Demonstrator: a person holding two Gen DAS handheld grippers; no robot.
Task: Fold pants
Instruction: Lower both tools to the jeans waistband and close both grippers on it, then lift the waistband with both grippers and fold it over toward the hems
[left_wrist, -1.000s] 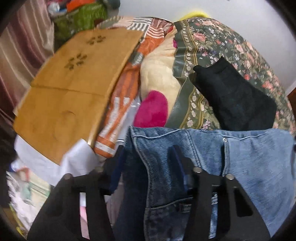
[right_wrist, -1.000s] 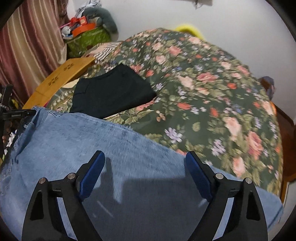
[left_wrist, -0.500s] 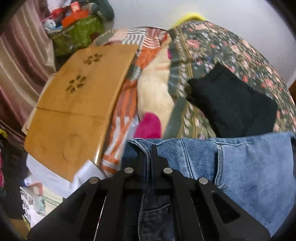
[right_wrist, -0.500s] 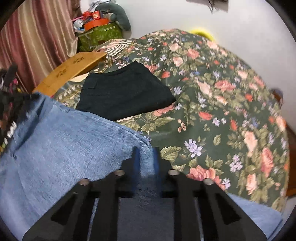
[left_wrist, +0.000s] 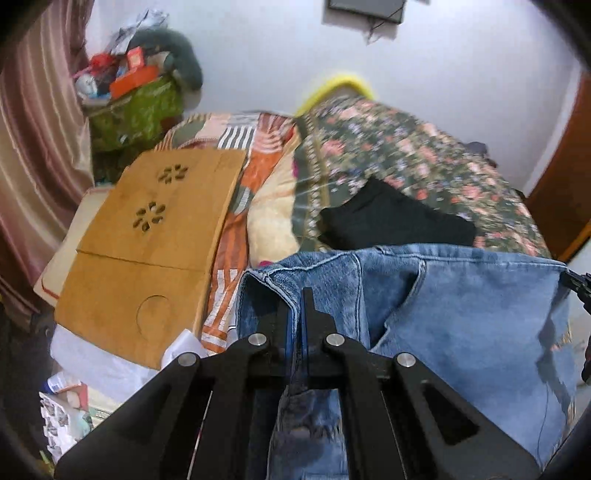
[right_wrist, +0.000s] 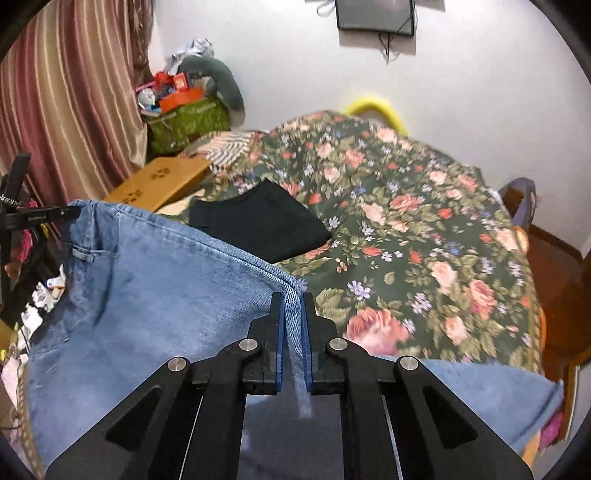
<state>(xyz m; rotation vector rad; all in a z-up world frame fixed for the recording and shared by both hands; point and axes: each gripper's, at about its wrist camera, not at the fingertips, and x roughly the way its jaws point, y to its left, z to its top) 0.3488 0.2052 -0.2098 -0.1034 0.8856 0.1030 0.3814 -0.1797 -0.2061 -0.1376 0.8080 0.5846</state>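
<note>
With both claws pinched on denim, left claw (left_wrist: 298, 295) grips the jeans (left_wrist: 461, 314) at the waistband end, right claw (right_wrist: 292, 299) a seamed edge. Jeans hang lifted, nearer than black folded garment (right_wrist: 258, 225) on floral bed (right_wrist: 424, 240).

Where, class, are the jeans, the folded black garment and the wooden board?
jeans (right_wrist: 155, 295), right wrist view, the open denim panel.
folded black garment (right_wrist: 258, 225), right wrist view, its top face.
wooden board (left_wrist: 147, 251), left wrist view, its flat top.
</note>
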